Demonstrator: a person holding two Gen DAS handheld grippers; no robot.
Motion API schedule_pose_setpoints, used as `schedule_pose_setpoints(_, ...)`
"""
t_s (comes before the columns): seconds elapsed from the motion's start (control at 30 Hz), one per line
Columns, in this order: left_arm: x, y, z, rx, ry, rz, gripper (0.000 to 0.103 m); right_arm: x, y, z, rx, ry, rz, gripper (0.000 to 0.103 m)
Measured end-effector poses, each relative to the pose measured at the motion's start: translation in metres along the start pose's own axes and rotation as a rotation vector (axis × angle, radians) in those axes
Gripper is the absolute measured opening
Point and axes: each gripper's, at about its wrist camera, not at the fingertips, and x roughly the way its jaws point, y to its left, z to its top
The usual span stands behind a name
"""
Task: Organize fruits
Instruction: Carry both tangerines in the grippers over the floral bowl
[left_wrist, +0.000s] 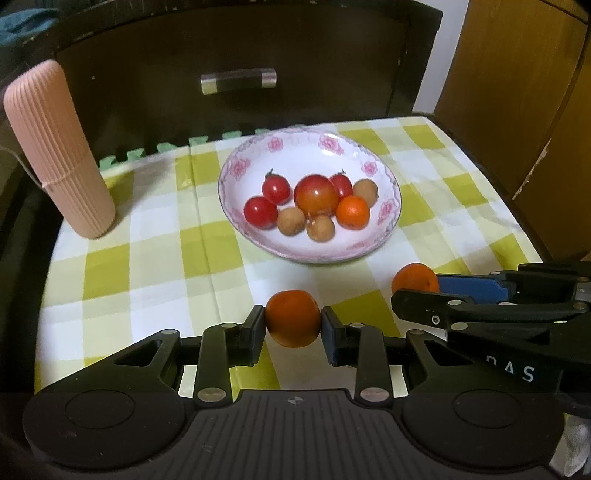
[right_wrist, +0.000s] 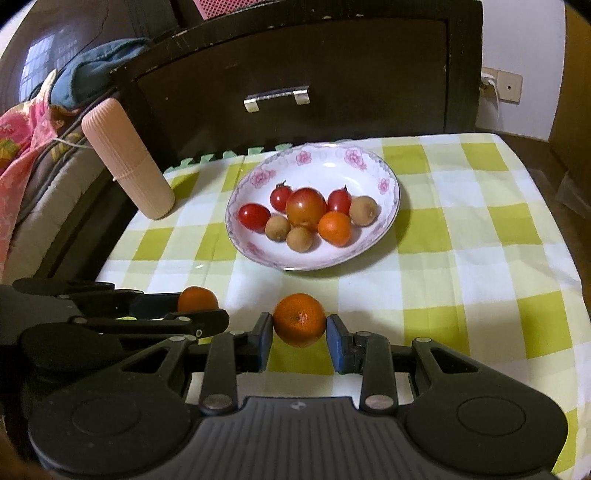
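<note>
Checked cloth (right_wrist: 461, 236): two tongs (each gripping one orange), eight fruits in one bowl (right_wrist: 388, 173)

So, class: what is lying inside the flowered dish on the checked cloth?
Inside the flowered dish lie three small red tomatoes, one larger orange-red tomato, one small orange and three brown round fruits. Whether anything smaller lies beneath or behind the pile cannot be seen.

Both wrist views angled down, sharing bowl (left_wrist: 388, 236)
</note>
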Motion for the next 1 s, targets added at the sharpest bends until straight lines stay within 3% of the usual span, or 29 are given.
schedule_pose_setpoints(0.53,0.008,0.001,0.041,0.009,-0.063,0.024,0.038,0.004,-0.007,0.033,0.031,-0.059,-0.001,0.031)
schedule_pose_setpoints(1.0,0.049,0.011,0.077,-0.030,-0.051,0.018,0.038,0.041,-0.030,0.074,0.080,-0.081,0.004,0.031)
